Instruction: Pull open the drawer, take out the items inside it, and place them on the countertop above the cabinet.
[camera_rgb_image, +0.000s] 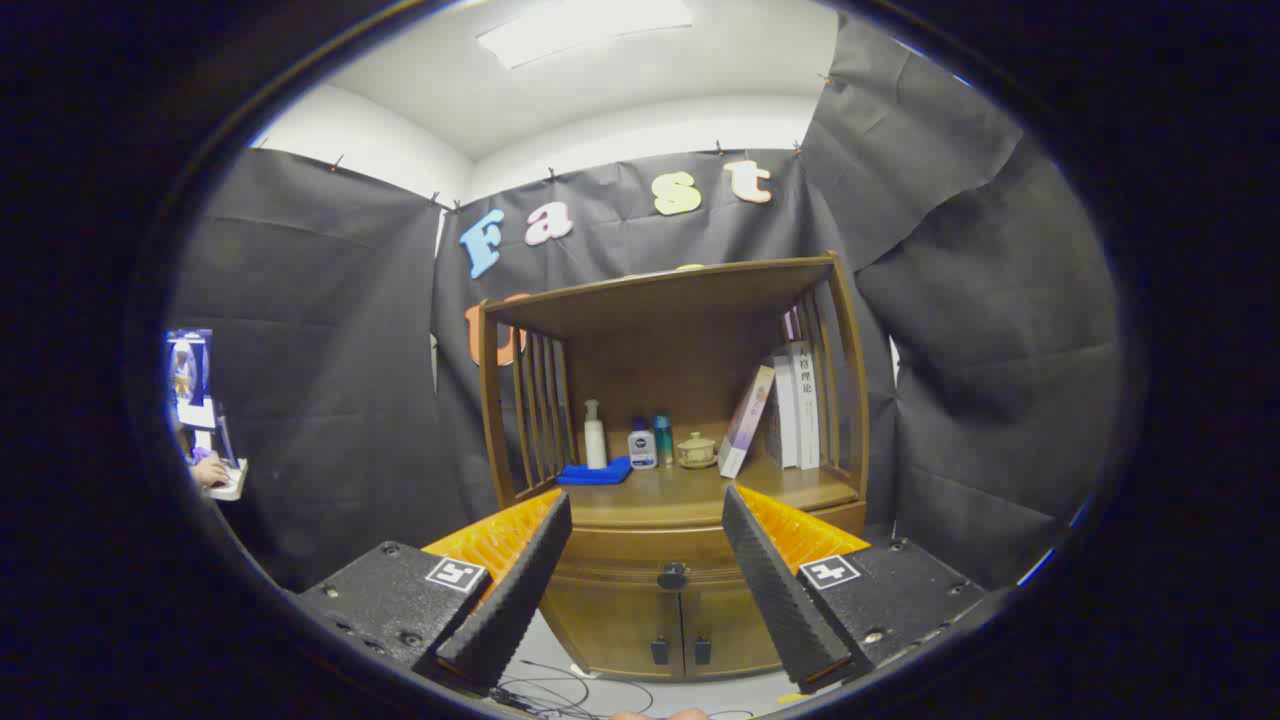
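A brown wooden cabinet (690, 420) stands against the black cloth wall, beyond my fingers. Its drawer (640, 572) is closed, with a dark round knob (672, 576) at the middle of its front. The knob sits between my two fingers and some way ahead of them. My gripper (647, 512) is open and holds nothing. The countertop (690, 490) above the drawer carries a blue cloth (595, 472), a white pump bottle (594, 436), a small white bottle (642, 448), a teal can (663, 440) and a small lidded pot (696, 450).
Several books (785, 410) lean at the right of the countertop under the upper shelf (665, 290). Two small doors (660, 630) sit below the drawer. Cables (560, 690) lie on the floor in front. A person's hand (208, 470) rests by a screen (190, 375) at far left.
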